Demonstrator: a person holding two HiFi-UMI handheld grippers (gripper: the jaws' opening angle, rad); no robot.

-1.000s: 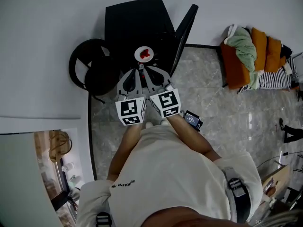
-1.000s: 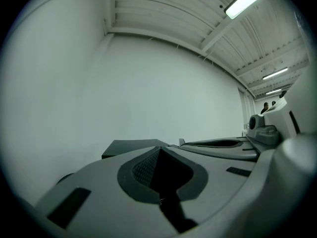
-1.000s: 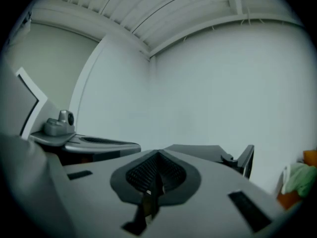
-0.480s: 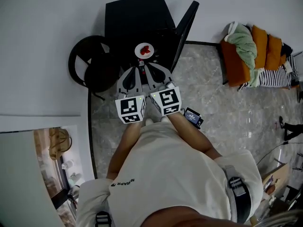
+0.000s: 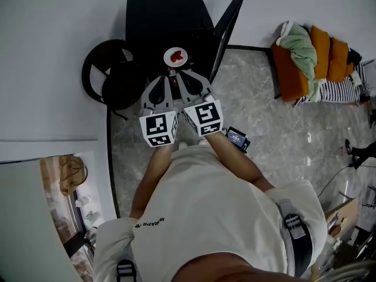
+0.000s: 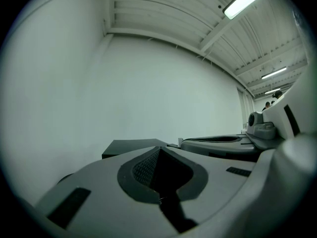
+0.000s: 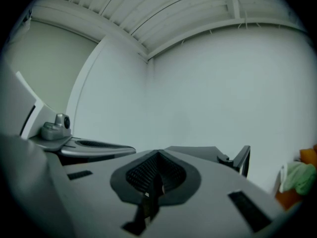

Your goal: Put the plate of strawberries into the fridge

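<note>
A small white plate (image 5: 175,56) with red strawberries (image 5: 177,54) hangs in front of the open black fridge (image 5: 164,16), level with its front edge. My left gripper (image 5: 168,75) and right gripper (image 5: 175,75) come together at the plate's near rim, side by side. Both gripper views look up along the wall and hide the plate. In the left gripper view the left gripper (image 6: 159,152) has its jaws pressed together, and the right gripper (image 7: 157,156) looks the same in its own view. The fridge door (image 5: 227,33) stands open on the right.
A black round chair (image 5: 109,79) stands left of the fridge. A small black device (image 5: 238,138) lies on the marble floor by the person's right arm. Orange and green bedding (image 5: 308,63) is piled at the far right. A white wall runs behind the fridge.
The plate and both grippers have edged slightly forward toward the fridge opening. The head view has shifted a little. Both grips look the same.
</note>
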